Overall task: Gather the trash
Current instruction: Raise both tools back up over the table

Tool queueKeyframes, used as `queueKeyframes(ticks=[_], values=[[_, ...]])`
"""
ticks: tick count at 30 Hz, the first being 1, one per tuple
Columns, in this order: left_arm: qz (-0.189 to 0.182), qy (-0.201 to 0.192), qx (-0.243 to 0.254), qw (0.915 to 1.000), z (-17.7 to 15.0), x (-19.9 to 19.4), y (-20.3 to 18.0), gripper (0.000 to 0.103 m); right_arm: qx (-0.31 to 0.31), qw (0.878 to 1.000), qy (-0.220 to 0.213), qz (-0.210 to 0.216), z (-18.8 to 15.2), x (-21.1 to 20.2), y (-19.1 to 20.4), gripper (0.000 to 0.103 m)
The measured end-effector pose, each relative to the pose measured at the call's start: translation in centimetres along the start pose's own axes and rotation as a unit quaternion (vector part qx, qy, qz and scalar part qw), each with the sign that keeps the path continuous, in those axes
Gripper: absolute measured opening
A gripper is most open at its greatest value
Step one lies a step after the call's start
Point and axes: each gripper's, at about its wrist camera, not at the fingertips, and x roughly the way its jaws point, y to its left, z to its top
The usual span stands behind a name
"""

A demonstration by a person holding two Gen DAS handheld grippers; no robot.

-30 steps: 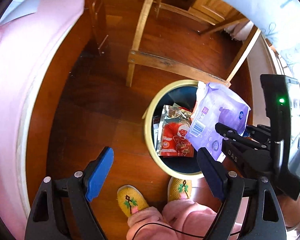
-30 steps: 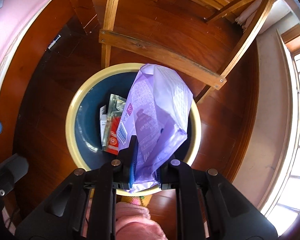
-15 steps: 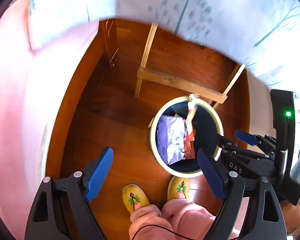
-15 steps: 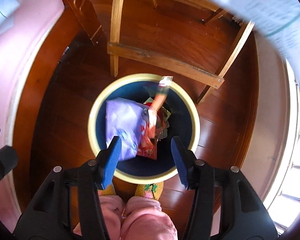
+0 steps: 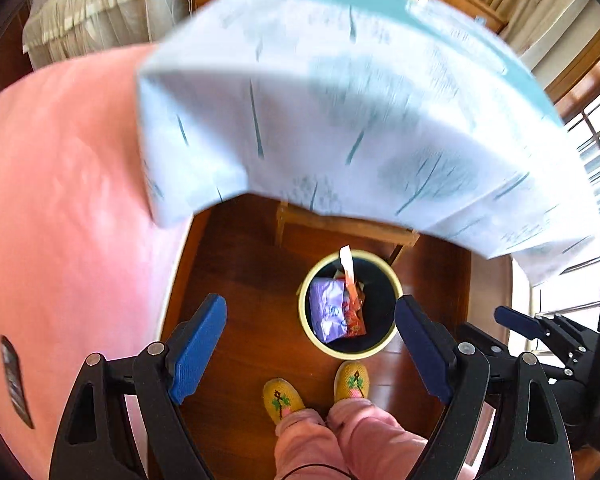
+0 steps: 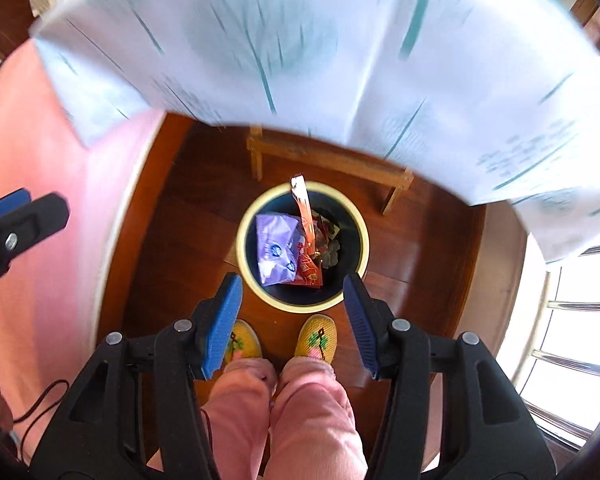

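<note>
Purple bag [image 6: 275,248] is in the bin [image 6: 362,240] now, lying beside the red wrappers [image 6: 310,268], so that piece looks done. More trash elsewhere? Can't tell. Right gripper [image 6: 293,320] has just let go, jaws apart and empty; left gripper [image 5: 310,350] gapes empty too, both aiming down from high above.

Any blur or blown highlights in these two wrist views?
Left wrist: tablecloth smeared by motion, bin fairly sharp, strong fisheye bending. Right wrist: tablecloth streaked worse, window overexposed at right, bin contents readable.
</note>
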Motion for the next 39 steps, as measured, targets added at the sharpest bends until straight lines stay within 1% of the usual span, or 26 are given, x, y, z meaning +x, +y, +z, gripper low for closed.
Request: queueKeyframes(ticks=[4, 9, 13, 17, 20, 26, 32, 36, 39], values=[[0.008, -0.033, 0.013, 0.9993, 2.1, -5.8, -0.5, 0.087, 0.008, 0.999, -0.038, 0.002, 0.9, -6.6, 0.2, 0.049], [0.02, -0.068, 0.034, 0.9969, 5.1, -11.5, -1.3, 0.087, 0.039, 0.995, -0.095, 0.001, 2.4, -13.4, -0.8, 0.05], [0.011, -0.085, 0.045, 0.9953, 7.4, -14.5, -2.0, 0.087, 0.066, 0.989, -0.133, -0.004, 4.0, -17.4, -1.5, 0.05], [0.016, -0.105, 0.076, 0.9914, 9.1, -16.4, -3.8, 0.087, 0.092, 0.982, -0.167, -0.007, 5.5, -20.5, -2.5, 0.05], [0.014, -0.119, 0.09, 0.9887, 10.6, -17.6, -5.0, 0.087, 0.105, 0.976, -0.192, -0.01, 6.5, -22.1, -3.3, 0.05], [0.015, -0.129, 0.108, 0.9856, 13.4, -18.5, -6.8, 0.087, 0.128, 0.966, -0.225, -0.015, 8.2, -24.8, -5.5, 0.05], [0.027, -0.134, 0.106, 0.9849, 17.3, -17.3, -8.1, 0.087, 0.146, 0.958, -0.246, -0.004, 11.3, -25.1, -8.3, 0.05], [0.042, -0.129, 0.091, 0.9866, 21.0, -15.1, -9.8, 0.088, 0.14, 0.96, -0.244, 0.015, 15.2, -23.6, -10.8, 0.05], [0.054, -0.119, 0.078, 0.9884, 24.5, -12.8, -11.6, 0.087, 0.131, 0.961, -0.24, 0.036, 18.9, -22.0, -13.2, 0.05]])
